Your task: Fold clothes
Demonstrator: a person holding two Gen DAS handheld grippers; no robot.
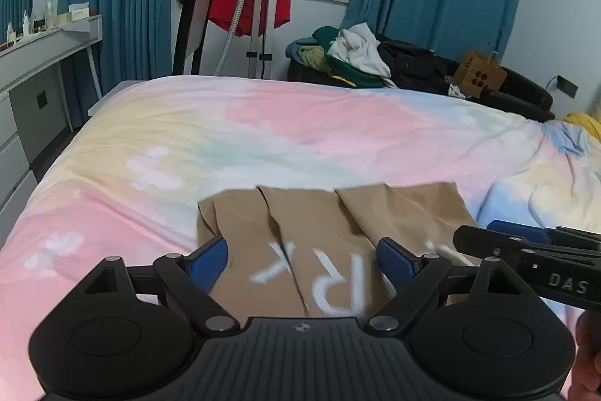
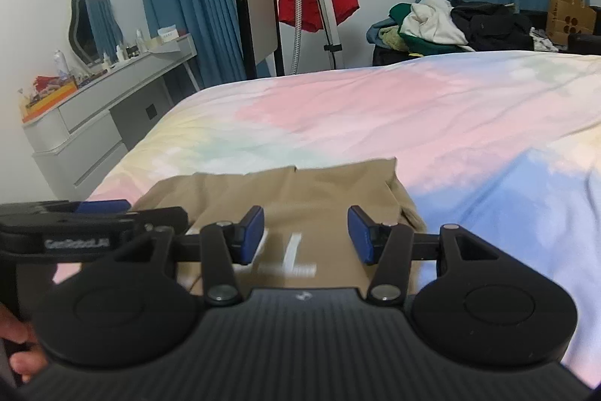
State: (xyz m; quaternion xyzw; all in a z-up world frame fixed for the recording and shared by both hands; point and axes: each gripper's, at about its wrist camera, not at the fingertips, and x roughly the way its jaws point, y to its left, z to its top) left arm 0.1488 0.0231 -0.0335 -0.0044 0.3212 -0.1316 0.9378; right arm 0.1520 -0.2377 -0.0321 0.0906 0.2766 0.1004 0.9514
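Observation:
A tan garment with white letters lies partly folded on the pastel bed cover; it also shows in the right wrist view. My left gripper is open and empty, hovering over the garment's near part. My right gripper is open and empty over the garment's right half. The right gripper also shows at the right edge of the left wrist view, and the left gripper shows at the left of the right wrist view.
A grey dresser with bottles stands left of the bed. A garment steamer stand with a red cloth is beyond the bed's far end. A pile of clothes and a paper bag lie far right.

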